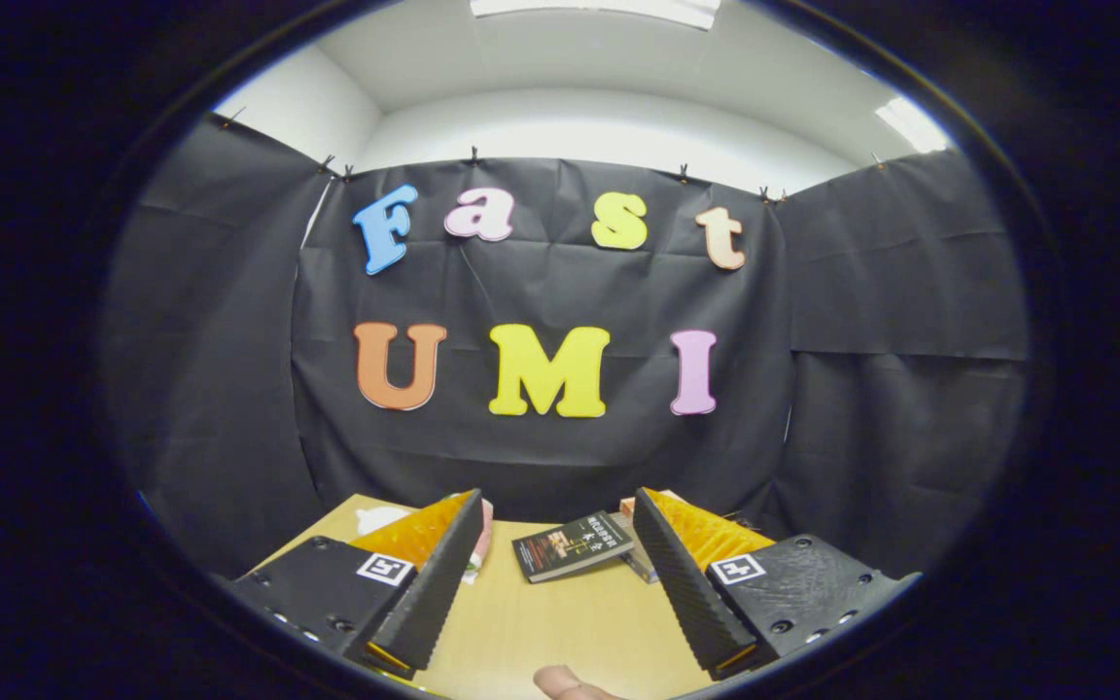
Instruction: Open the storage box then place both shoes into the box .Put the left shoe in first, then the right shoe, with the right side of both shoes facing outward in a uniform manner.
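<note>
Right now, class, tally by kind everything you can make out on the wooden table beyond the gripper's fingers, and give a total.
Gripper open, fingers apart over the table, holding nothing.
Dark-covered book, between and just beyond the fingers: 1
White thing, partly hidden beyond one finger, too hidden to name: 1
Partly hidden thing behind the other finger: 1
Fingertip nearest the camera: 1
Total: 4

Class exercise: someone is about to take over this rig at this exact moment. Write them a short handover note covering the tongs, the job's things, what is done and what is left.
Tongs: open, holding nothing, raised and looking along the wooden table toward the booth wall.
A dark-covered book lies on the table just ahead, between the fingers; more small items sit behind each finger, too hidden to identify.
A fingertip shows at the near edge.
Storage box and shoes: position unknown from this view.
Done: nothing that can be confirmed.
Left: open the box, put in the left shoe, then the right, right sides outward.
</note>
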`<state>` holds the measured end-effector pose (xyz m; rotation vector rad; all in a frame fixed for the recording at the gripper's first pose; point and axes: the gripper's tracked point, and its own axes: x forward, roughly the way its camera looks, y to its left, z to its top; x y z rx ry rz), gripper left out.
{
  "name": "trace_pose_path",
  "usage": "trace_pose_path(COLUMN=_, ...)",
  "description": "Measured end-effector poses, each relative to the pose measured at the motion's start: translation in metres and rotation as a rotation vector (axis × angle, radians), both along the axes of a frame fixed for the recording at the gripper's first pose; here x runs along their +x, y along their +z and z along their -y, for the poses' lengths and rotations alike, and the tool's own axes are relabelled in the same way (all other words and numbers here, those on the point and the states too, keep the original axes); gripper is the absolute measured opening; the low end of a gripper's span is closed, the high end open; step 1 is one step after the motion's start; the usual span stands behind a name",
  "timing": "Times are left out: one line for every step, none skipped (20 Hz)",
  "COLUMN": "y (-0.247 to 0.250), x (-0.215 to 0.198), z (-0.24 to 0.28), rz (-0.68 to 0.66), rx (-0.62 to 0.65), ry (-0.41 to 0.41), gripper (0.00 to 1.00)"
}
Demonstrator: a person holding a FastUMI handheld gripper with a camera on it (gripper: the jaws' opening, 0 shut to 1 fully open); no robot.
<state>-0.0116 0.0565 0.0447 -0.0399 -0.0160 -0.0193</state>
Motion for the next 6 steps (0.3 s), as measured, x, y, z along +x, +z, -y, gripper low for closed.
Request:
trace_pose_path(y=-0.0014, x=0.0, z=-0.0009, rz=0.004, rx=-0.004, ry=-0.005, gripper=0.95)
trace_pose_path(y=-0.0013, x=-0.0001, z=-0.0021, rz=0.009, rx=-0.008, ry=-0.008, gripper=0.95)
trace_pose_path(y=-0.0033, x=0.0007, z=-0.006, rz=0.005, rx=-0.008, ry=-0.005, gripper=0.95)
trace_pose_path(y=-0.0049, x=0.0012, z=-0.008, rz=0.002, rx=-0.008, ry=-0.007, gripper=0.95)
trace_pose_path(y=-0.0038, x=0.0026, z=-0.0079, rz=0.0, rx=-0.009, ry=-0.012, gripper=0.95)
trace_pose_path(y=-0.0037, x=0.004, z=-0.0094, rz=0.0, rx=-0.003, ry=-0.011, gripper=0.95)
